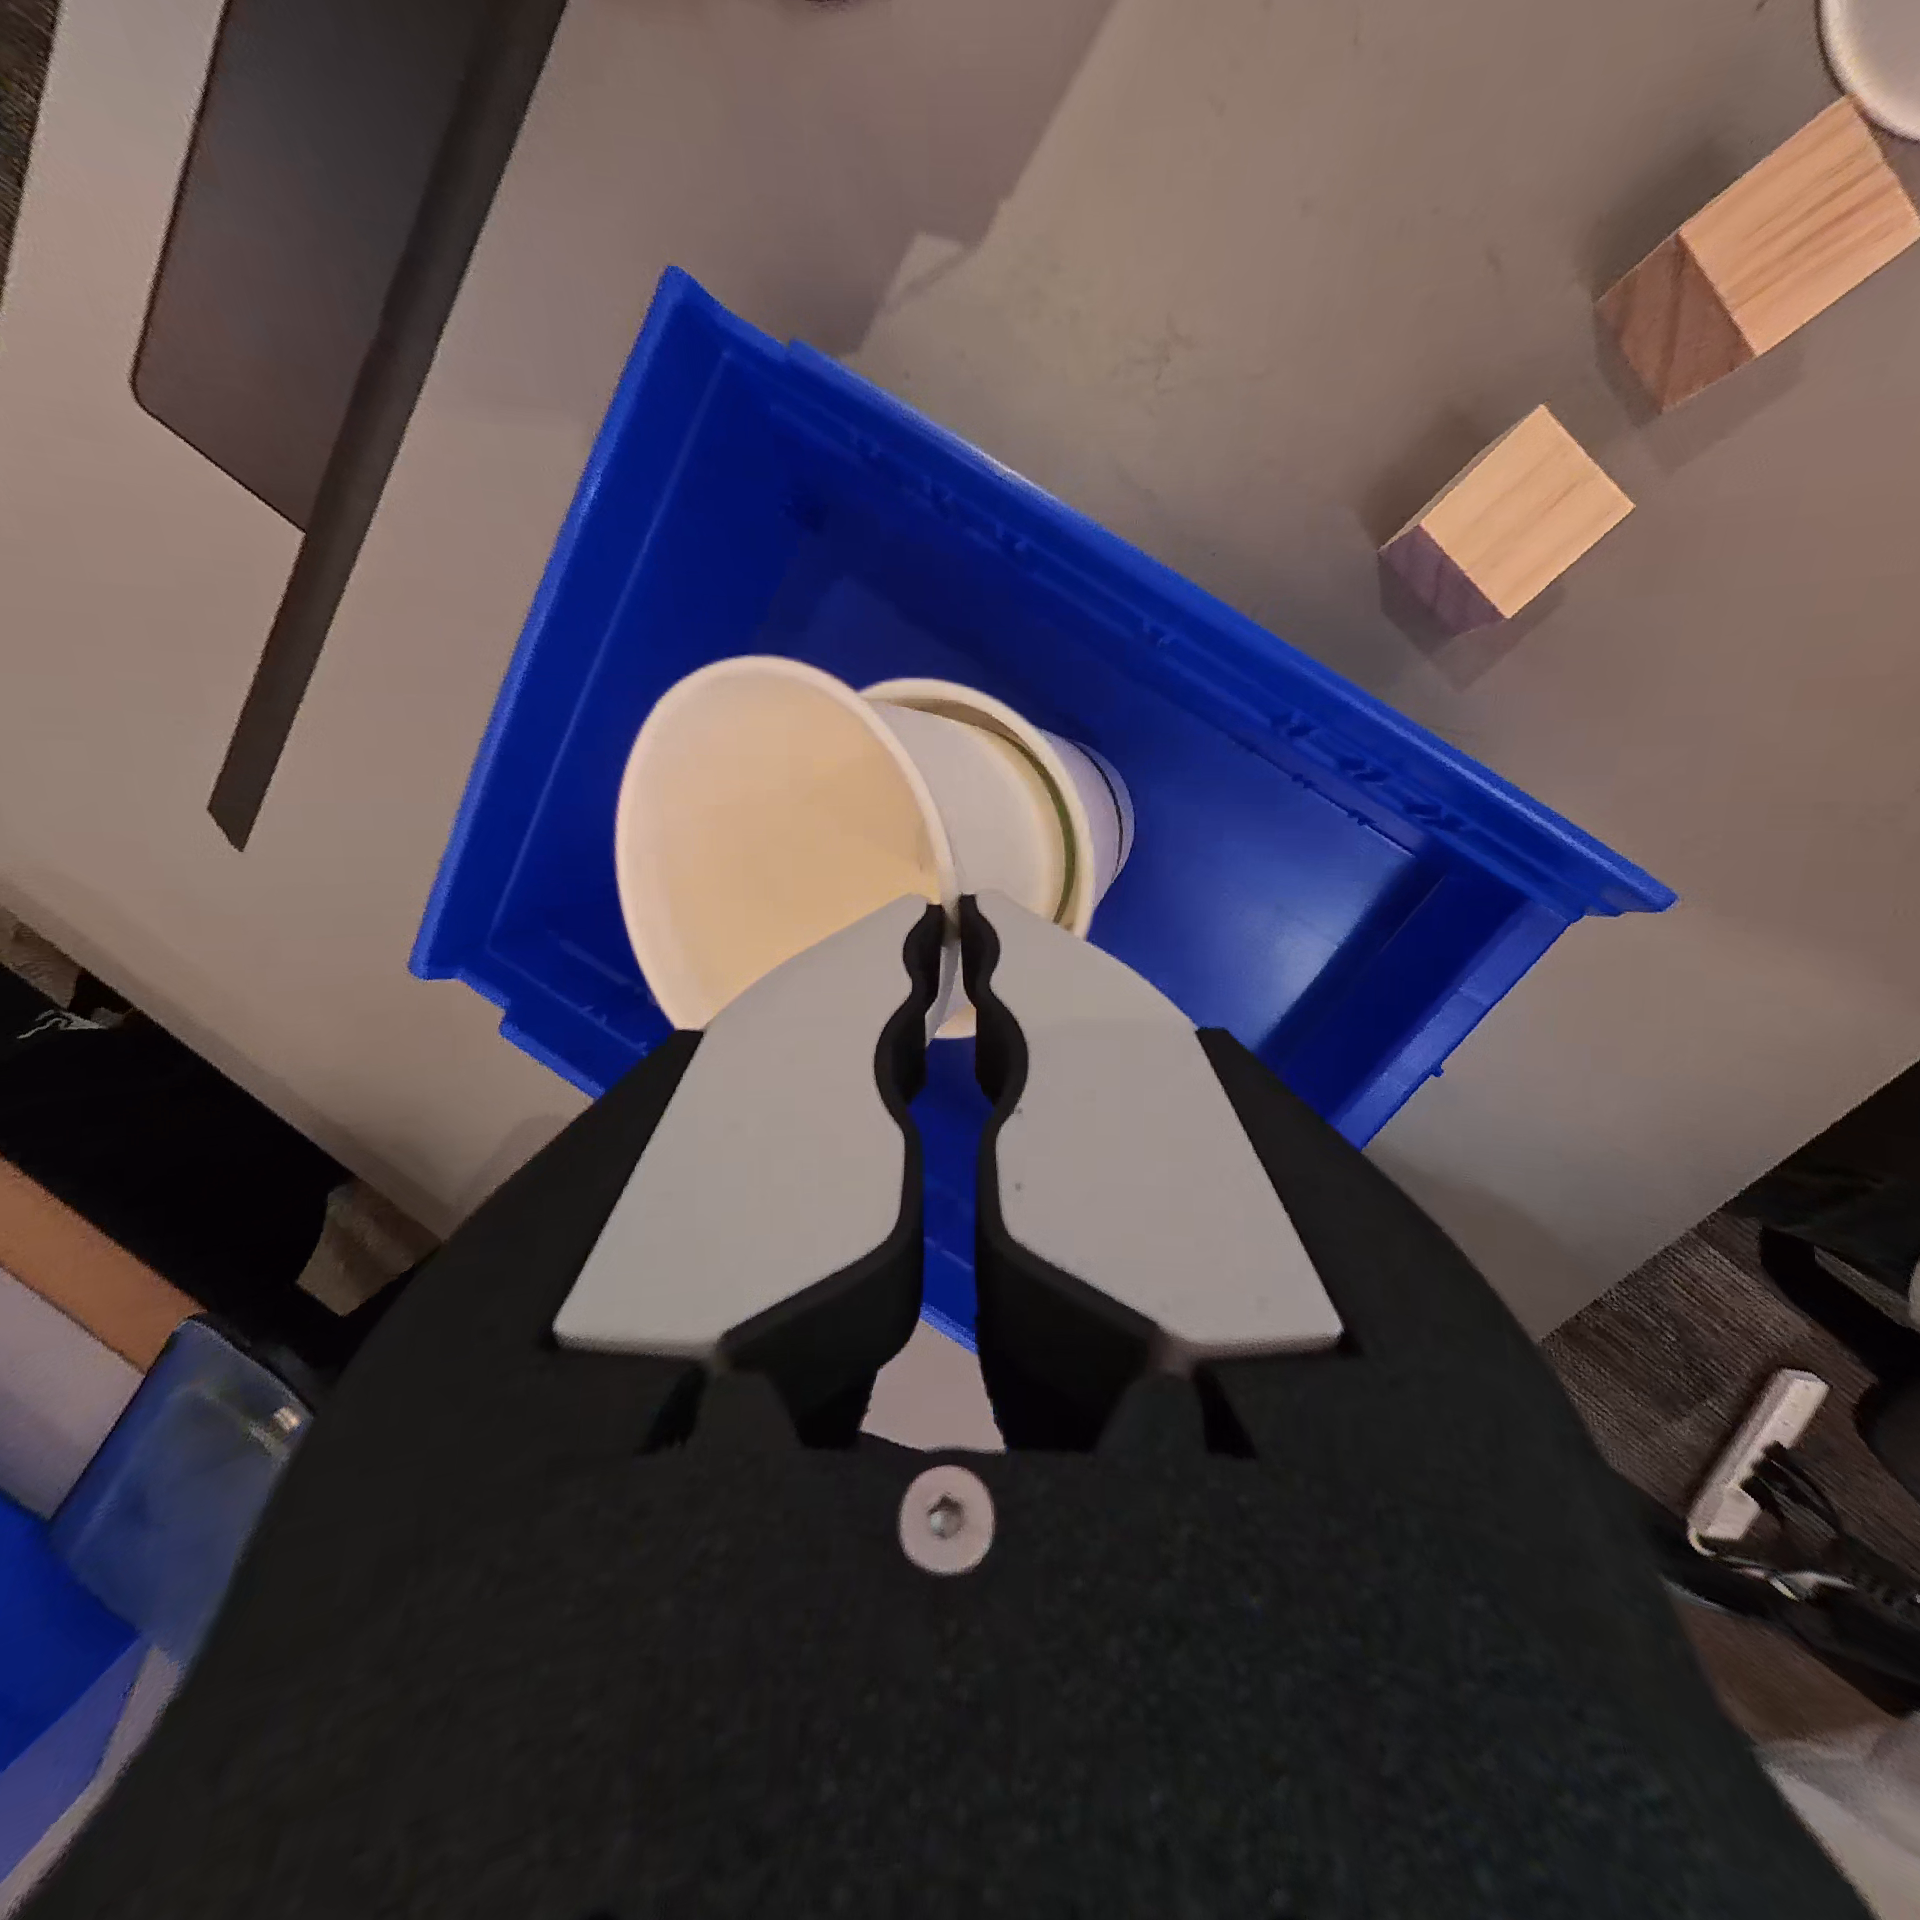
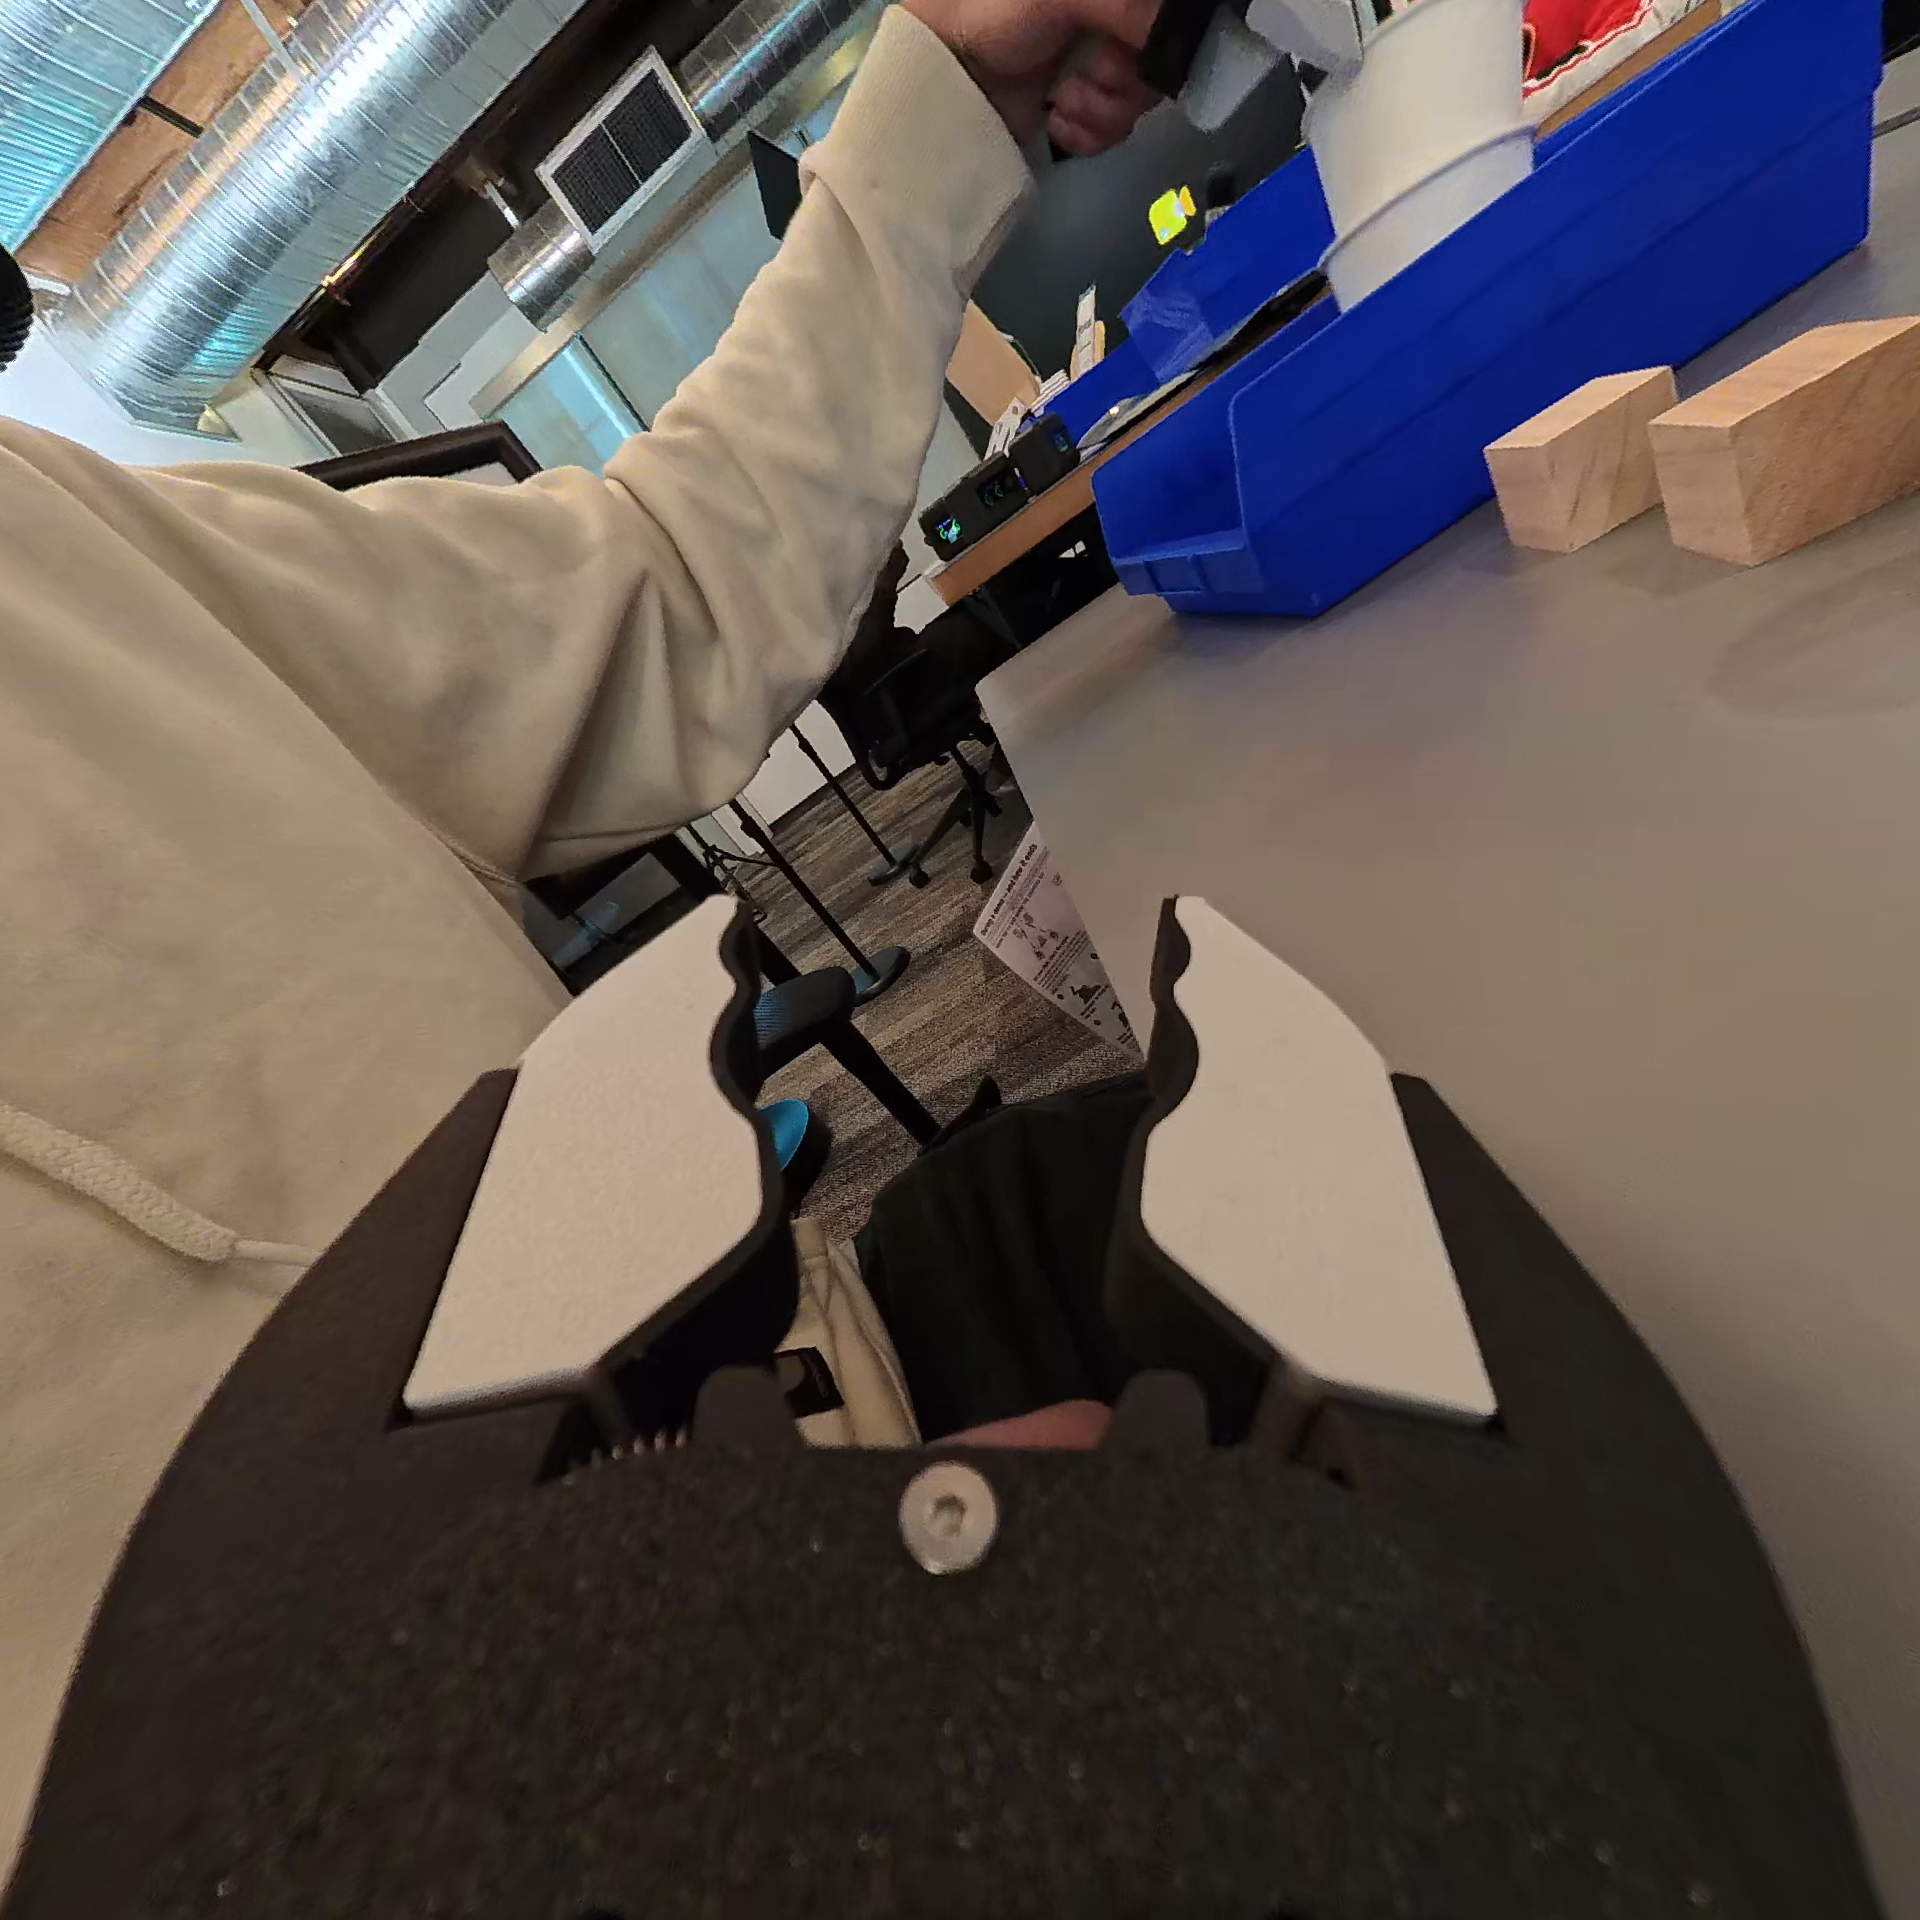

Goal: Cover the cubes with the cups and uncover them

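Observation:
My left gripper (image 1: 951, 909) is shut on the rim of a white paper cup (image 1: 769, 831), held above the blue bin (image 1: 1299, 727). A second cup (image 1: 1049, 800) is nested under the held one, over the bin floor. Two wooden cubes, a small one (image 1: 1517, 520) and a larger one (image 1: 1787, 239), stand on the grey table to the right of the bin. In the right wrist view the cups (image 2: 1423, 156) hang over the bin (image 2: 1558, 343), with the cubes (image 2: 1579, 457) (image 2: 1797, 436) beside it. My right gripper (image 2: 956, 925) is open and empty at the table's near edge.
A person's cream sleeve (image 2: 623, 520) reaches across to the left gripper. Another white cup's edge (image 1: 1870, 73) shows at the far top right. More blue bins (image 2: 1195, 312) stand behind. The grey table (image 2: 1455, 935) spreads ahead of the right gripper, with floor and chairs (image 2: 914, 748) beyond its edge.

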Demonstrator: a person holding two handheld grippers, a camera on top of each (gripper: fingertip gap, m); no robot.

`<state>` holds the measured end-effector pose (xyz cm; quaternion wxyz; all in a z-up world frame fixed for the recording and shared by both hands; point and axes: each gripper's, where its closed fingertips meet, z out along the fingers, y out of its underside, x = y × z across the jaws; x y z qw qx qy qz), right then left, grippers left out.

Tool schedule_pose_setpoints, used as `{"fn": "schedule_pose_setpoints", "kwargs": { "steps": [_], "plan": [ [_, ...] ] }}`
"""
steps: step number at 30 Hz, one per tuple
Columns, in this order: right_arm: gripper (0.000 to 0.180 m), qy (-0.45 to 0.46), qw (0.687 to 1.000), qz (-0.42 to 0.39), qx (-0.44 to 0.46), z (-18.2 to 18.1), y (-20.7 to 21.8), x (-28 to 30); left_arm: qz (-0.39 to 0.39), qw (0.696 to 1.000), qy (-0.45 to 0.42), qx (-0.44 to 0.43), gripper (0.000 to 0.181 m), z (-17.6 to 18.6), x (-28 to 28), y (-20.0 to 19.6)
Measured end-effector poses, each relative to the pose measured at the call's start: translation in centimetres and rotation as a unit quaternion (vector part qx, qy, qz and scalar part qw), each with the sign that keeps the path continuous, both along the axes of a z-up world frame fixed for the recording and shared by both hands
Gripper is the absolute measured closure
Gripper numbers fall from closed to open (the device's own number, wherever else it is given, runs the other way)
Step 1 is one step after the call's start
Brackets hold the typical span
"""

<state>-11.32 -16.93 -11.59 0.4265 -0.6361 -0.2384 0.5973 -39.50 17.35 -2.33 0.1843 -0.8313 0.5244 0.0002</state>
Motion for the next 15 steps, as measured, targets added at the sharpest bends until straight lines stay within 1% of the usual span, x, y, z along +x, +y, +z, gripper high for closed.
{"fn": "schedule_pose_setpoints", "kwargs": {
  "steps": [3,5,8,10,13,15],
  "plan": [
    [0.108,0.002,1.0,0.003,-0.001,0.0,0.0,-0.1,-0.006,1.0,-0.006,0.011,0.177,0.9,0.2,-0.2],
    [0.108,0.005,1.0,-0.005,-0.001,0.2,0.3,0.0,-0.008,1.0,-0.016,0.024,0.177,2.3,0.2,-0.3],
    [0.108,0.014,1.0,-0.024,-0.003,0.7,1.3,0.4,-0.016,0.998,-0.026,0.055,0.177,5.4,0.4,-0.8],
    [0.107,0.029,0.998,-0.062,-0.007,1.1,2.7,1.0,-0.027,0.996,-0.038,0.08,0.177,8.1,0.9,-1.5],
    [0.107,0.09,0.987,-0.128,-0.035,2.3,5.6,2.1,-0.062,0.989,-0.078,0.109,0.177,12.3,3.0,-3.4],
    [0.108,0.155,0.977,-0.139,-0.051,4.0,7.0,2.0,-0.096,0.982,-0.103,0.123,0.177,14.6,5.1,-5.3]
  ]
}}
